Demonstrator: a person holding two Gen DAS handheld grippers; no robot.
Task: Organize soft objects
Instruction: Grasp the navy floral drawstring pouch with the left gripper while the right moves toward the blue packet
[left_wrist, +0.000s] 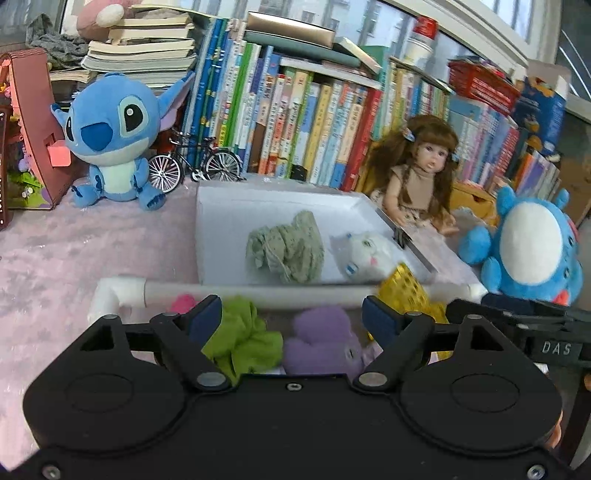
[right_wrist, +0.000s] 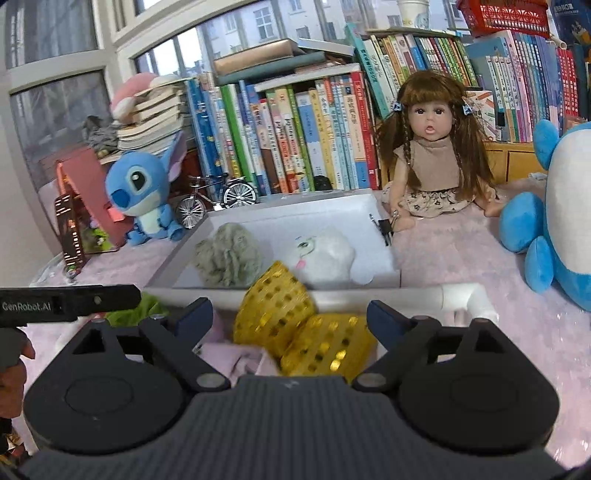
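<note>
A white box (left_wrist: 221, 206) (right_wrist: 369, 206) holds a grey-green cloth (left_wrist: 286, 249) (right_wrist: 229, 258) and a white cat plush (left_wrist: 364, 254) (right_wrist: 325, 254). In front of it a white pipe frame (left_wrist: 229, 291) (right_wrist: 454, 295) surrounds loose soft things. My left gripper (left_wrist: 291, 314) is open above a lime-green cloth (left_wrist: 240, 339) and a purple plush (left_wrist: 321, 343). My right gripper (right_wrist: 290, 317) is open around a yellow sequined fabric (right_wrist: 295, 325) (left_wrist: 402, 288), which rises over the pipe; I cannot tell whether the pads touch it. A pink thing (left_wrist: 183, 302) peeks behind the left finger.
A blue Stitch plush (left_wrist: 114, 140) (right_wrist: 144, 195), a model bicycle (left_wrist: 195, 162) (right_wrist: 218, 201), a long-haired doll (left_wrist: 417, 173) (right_wrist: 436, 162) and a blue-white plush (left_wrist: 528, 243) (right_wrist: 554, 218) sit on the pink cover before a wall of books (left_wrist: 295, 122). The other gripper shows at each view's edge.
</note>
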